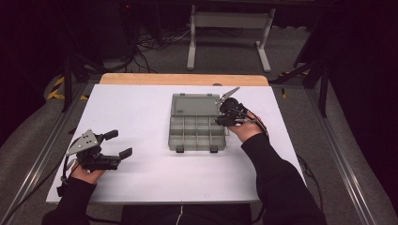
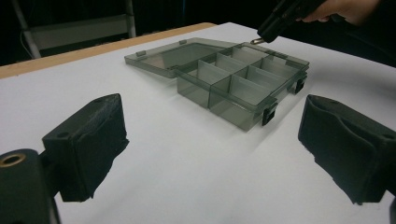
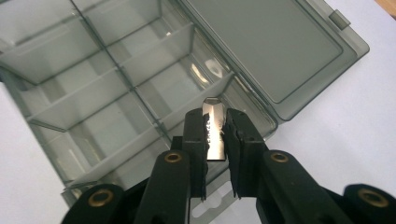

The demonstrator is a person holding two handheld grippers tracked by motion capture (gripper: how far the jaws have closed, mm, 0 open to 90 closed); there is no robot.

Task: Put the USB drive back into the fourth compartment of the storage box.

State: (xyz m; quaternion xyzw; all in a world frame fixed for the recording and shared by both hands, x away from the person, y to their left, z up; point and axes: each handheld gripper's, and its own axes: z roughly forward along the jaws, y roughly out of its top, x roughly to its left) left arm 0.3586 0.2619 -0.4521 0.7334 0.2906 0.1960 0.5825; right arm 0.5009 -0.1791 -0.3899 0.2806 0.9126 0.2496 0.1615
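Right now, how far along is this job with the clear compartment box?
Done: the translucent grey plastic compartment box lies on the white table with its lid folded flat open. In hand: the right tool is shut on a small flat silver metal piece, held over the compartments nearest the lid. Left: setting the piece into a compartment; all look empty. The left tool rests open.

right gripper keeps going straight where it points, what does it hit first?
Likely the compartment box: the right gripper, shut on a flat metal piece, points at a compartment near the hinge, so that piece probably lands first; depth unclear.
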